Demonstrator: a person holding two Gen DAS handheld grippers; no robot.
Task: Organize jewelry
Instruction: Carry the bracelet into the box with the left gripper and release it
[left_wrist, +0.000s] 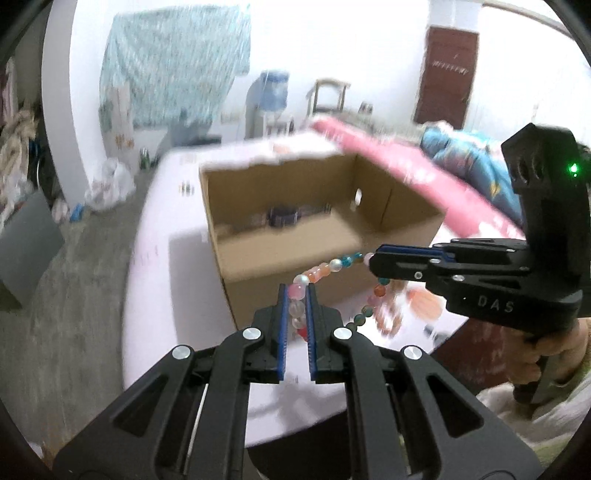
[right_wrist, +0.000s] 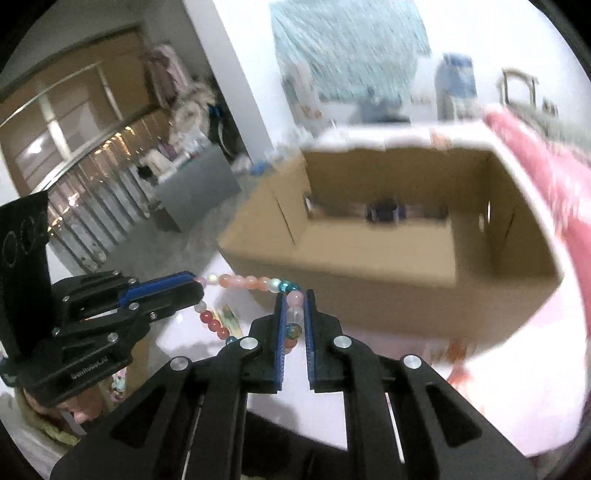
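Note:
A bead necklace (left_wrist: 327, 271) of pink, white, orange and teal beads hangs stretched between my two grippers, above a pale pink table (left_wrist: 155, 295). My left gripper (left_wrist: 296, 290) is shut on one end of the strand. My right gripper (right_wrist: 294, 295) is shut on the other end; in the left wrist view the right gripper (left_wrist: 371, 258) comes in from the right. In the right wrist view the left gripper (right_wrist: 197, 282) enters from the left, and the necklace (right_wrist: 251, 282) sags in a loop below it. An open cardboard box (left_wrist: 321, 225) stands just behind, with a small dark object (left_wrist: 282, 216) on its floor.
A pink padded edge (left_wrist: 402, 166) and blue patterned bedding (left_wrist: 469, 155) lie to the right of the box. A grey bin (right_wrist: 195, 188) stands on the floor at the left. A person's hand (left_wrist: 546, 354) holds the right gripper's handle. The cardboard box (right_wrist: 388, 251) fills the middle of the right wrist view.

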